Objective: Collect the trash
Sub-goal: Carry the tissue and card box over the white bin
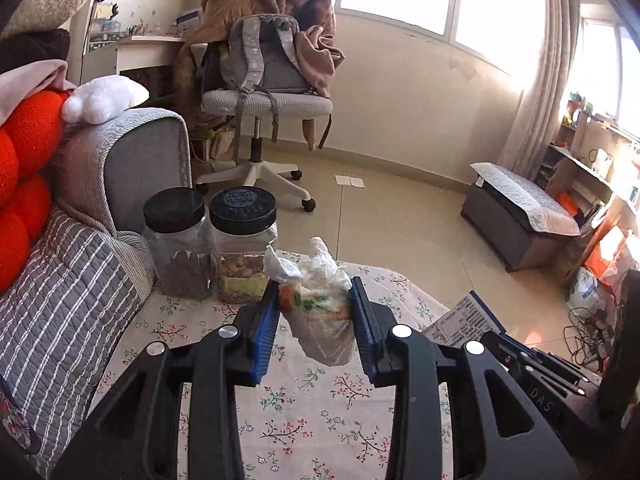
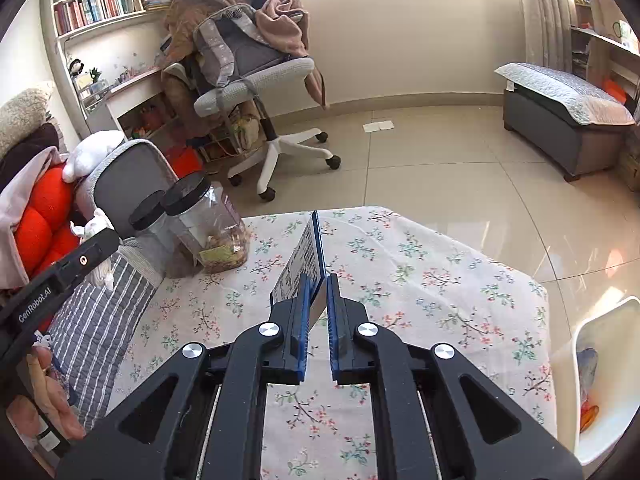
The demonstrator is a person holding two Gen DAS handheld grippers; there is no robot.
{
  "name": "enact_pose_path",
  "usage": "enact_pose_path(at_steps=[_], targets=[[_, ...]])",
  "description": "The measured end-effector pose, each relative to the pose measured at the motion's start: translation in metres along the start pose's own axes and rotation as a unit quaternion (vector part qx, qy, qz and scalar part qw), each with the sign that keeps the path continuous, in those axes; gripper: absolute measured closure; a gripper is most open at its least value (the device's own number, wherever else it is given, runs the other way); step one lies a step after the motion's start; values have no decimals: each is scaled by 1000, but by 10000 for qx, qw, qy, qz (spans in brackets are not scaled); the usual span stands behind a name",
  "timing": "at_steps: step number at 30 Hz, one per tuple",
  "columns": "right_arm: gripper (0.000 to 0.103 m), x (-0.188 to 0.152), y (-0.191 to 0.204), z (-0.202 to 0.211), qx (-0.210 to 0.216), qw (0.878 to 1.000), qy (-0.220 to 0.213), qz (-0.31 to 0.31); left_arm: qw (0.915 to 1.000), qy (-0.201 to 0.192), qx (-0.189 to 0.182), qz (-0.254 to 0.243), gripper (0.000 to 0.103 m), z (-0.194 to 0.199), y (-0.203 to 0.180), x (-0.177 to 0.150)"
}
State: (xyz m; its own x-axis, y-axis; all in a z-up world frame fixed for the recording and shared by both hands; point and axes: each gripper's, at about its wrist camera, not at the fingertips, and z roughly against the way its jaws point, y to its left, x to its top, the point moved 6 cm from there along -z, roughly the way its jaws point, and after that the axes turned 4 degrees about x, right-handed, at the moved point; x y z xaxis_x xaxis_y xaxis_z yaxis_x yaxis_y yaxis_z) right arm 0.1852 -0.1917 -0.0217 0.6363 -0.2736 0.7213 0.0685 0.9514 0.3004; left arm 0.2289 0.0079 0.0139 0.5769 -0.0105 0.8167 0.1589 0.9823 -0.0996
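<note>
A crumpled plastic wrapper stuffed with tissue (image 1: 320, 300) hangs upright, long axis vertical, clenched in the left tongs (image 1: 316, 320) above the floral tabletop (image 1: 304, 408). The right tongs (image 2: 318, 300) grasp a flat blue-edged packet (image 2: 302, 264) edge-on, pointing away. Either thin, light piece could slip during the carry to the white bin (image 2: 600, 392).

The right claw (image 2: 318, 292) pinches a flat printed packet (image 2: 302, 260) above the floral tablecloth (image 2: 420, 280).

Floral pink-and-teal tablecloth (image 2: 420, 280), black-lidded clear jars (image 1: 208, 240) far left, grey white-striped quilt (image 1: 68, 300), bright red cushion (image 1: 24, 160).
</note>
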Motion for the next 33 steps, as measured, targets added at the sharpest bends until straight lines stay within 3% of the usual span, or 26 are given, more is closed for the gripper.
enact_pose_path(at_steps=[7, 17, 24, 28, 31, 33], targets=[[96, 5, -78, 53, -414, 9983, -299, -263, 9977, -66, -365, -568, 68, 10, -88, -28], [96, -6, -186, 132, -1245, 9888, -617, -542, 9899, 66, -1062, -933, 68, 25, -203, -58], [95, -33, -264, 174, -1906, 9779, -465, -726, 9791, 182, -1517, -1340, 68, 37, -282, -74], [92, -52, -298, 184, -2054, 9755, -186, -770, 9704, 284, -1830, -1552, 68, 42, -331, -87], [82, -67, -318, 192, -2240, 9712, -127, -807, 9627, 476, -2125, -1608, 68, 42, -365, -96], [46, -76, -331, 200, -2391, 9670, -206, -857, 9582, 571, -2266, -1653, 68, 42, -386, -102]])
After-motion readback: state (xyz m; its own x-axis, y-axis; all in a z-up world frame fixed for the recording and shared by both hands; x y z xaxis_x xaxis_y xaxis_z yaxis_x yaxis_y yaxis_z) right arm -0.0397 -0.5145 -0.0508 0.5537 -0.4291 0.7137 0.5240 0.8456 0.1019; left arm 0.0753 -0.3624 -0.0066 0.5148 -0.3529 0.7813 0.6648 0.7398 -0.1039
